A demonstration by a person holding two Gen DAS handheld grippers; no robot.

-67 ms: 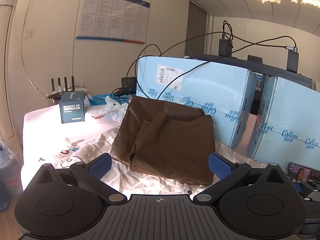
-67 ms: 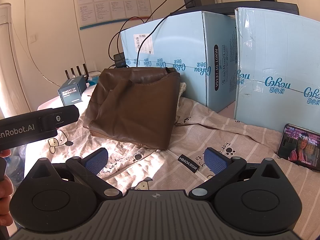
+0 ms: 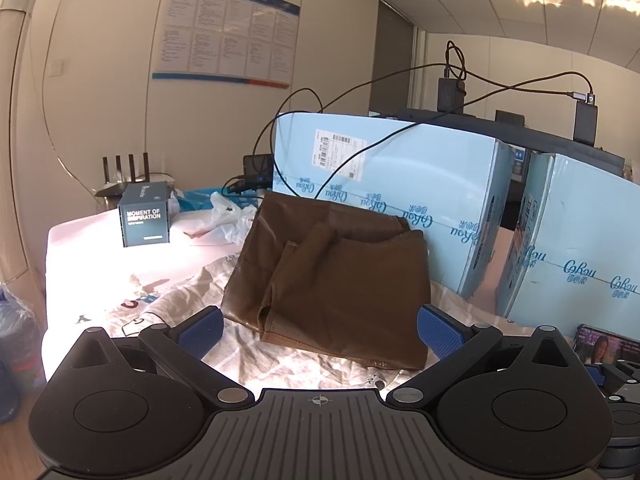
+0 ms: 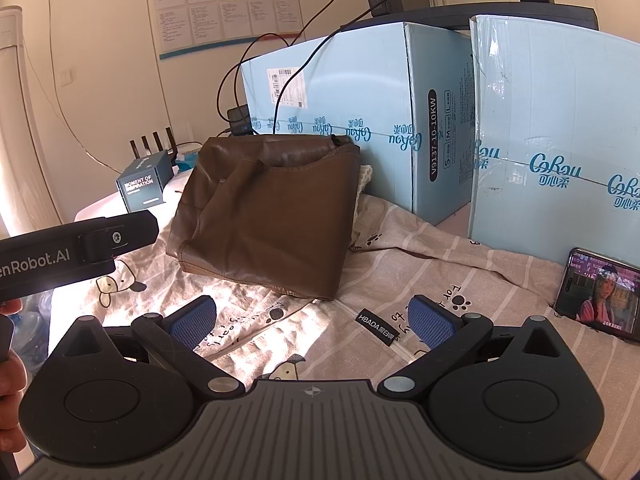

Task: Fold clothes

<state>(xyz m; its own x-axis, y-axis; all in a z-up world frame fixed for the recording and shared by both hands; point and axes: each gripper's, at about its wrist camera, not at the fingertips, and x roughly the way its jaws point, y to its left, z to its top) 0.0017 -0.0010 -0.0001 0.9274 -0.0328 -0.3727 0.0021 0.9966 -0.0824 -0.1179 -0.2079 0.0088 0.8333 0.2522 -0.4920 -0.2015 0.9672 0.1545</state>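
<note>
A brown leather-like garment (image 3: 336,280) (image 4: 272,216) lies folded into a thick rectangle on a beige patterned sheet (image 4: 440,272), its far edge leaning against a light blue carton (image 3: 400,184). My left gripper (image 3: 320,330) hovers just short of the garment's near edge, its blue pads wide apart with nothing between them. Further right, my right gripper (image 4: 314,320) stands open above the bare sheet, a little short of the garment's near right corner. The left tool's body (image 4: 76,252) shows at the left of the right wrist view.
Two light blue cartons (image 4: 360,112) (image 4: 560,152) wall off the back and right. A phone (image 4: 600,296) with a lit screen lies at the right. A dark small box (image 3: 145,220), a router (image 3: 124,172) and a white plastic bag (image 3: 230,220) sit at the back left. Cables (image 3: 304,128) drape over the cartons.
</note>
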